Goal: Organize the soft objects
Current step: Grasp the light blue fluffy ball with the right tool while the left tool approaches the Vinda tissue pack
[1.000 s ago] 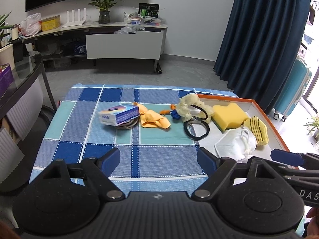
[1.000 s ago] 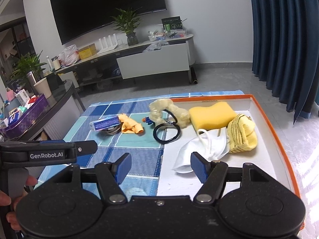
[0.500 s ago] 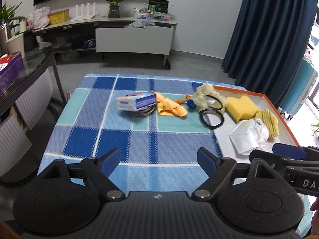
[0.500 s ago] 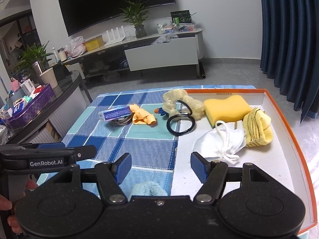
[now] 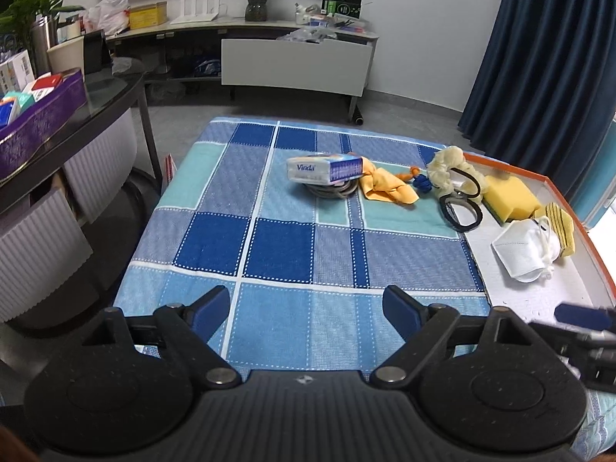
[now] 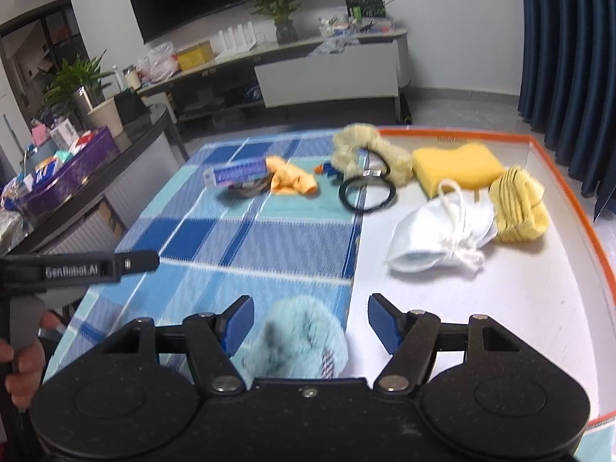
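A white tray with an orange rim lies on the right of the checked cloth. In it are a yellow sponge, a white mask and a folded yellow cloth. A cream scrunchie and a black hair band straddle the tray's left edge. On the cloth lie an orange rag, a tissue pack on a grey coil, and a small blue-orange item. A fluffy teal piece lies between the open fingers of my right gripper. My left gripper is open over bare cloth.
A dark glass side table with a purple box stands at the left. A TV cabinet is behind, blue curtains at the right. A hand holds the left gripper's handle.
Both grippers have drawn back toward the table's near edge and sunk. The fluffy teal piece has come into view between the right gripper's fingers. Both pairs of jaws stay wide.
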Action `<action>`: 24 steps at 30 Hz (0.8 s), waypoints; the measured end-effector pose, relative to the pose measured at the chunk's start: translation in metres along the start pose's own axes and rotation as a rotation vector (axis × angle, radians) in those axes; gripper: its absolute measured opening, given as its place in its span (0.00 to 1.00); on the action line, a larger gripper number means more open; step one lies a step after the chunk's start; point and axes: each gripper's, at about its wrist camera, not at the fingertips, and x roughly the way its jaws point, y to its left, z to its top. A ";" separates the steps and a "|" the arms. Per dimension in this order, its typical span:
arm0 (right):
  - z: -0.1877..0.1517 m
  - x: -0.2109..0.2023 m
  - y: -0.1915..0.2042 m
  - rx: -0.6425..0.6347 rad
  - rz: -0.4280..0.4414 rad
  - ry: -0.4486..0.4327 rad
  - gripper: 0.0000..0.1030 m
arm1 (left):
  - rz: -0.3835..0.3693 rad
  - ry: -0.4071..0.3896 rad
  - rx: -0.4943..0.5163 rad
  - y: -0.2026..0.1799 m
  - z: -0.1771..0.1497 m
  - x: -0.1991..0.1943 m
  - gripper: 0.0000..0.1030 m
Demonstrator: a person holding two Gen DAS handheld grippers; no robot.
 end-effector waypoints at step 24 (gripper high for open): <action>-0.016 0.030 0.013 -0.030 0.048 0.069 0.68 | 0.000 0.004 -0.006 0.003 0.012 0.020 0.96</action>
